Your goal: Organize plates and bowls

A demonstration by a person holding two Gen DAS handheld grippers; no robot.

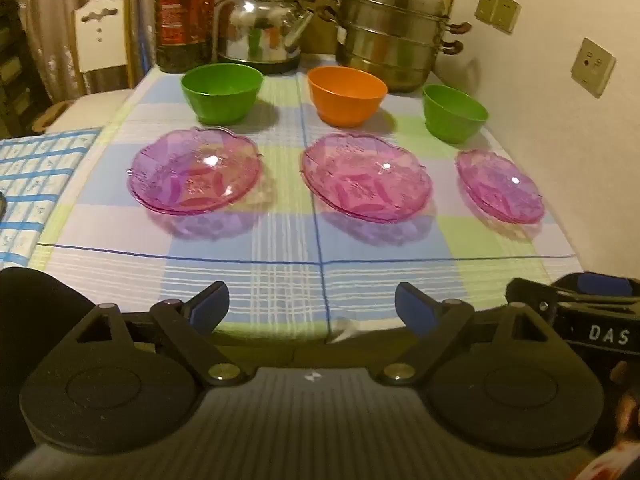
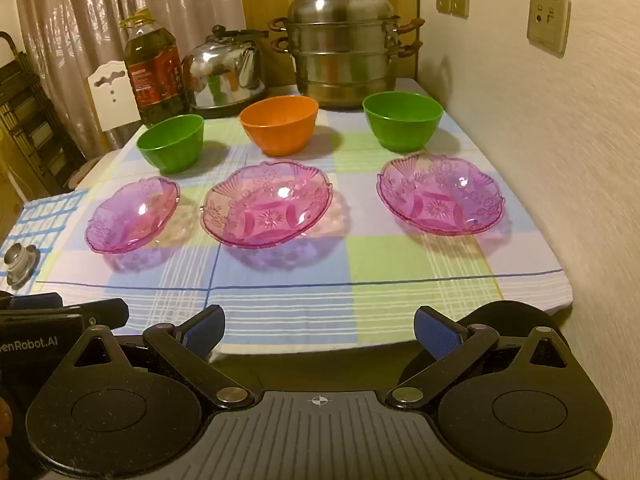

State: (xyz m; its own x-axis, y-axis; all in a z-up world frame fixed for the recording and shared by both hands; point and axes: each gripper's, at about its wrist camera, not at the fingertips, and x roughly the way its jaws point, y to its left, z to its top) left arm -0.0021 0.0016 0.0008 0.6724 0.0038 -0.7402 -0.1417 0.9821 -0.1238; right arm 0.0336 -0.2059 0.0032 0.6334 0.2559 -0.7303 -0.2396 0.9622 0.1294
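Three pink glass plates are lying in a row on the checked tablecloth: left plate, middle plate, right plate. Behind them three plastic bowls are standing upright, one behind each plate: a green bowl, an orange bowl and a second green bowl. All six are sitting apart. At the far edge an oil bottle, a steel kettle and a tiered steamer pot are crowding the back; a wall is bordering the right side. A bare strip of cloth is lying between plates and near edge. The left gripper and right gripper are hovering over that near edge, jaws spread wide and empty, plates well ahead.
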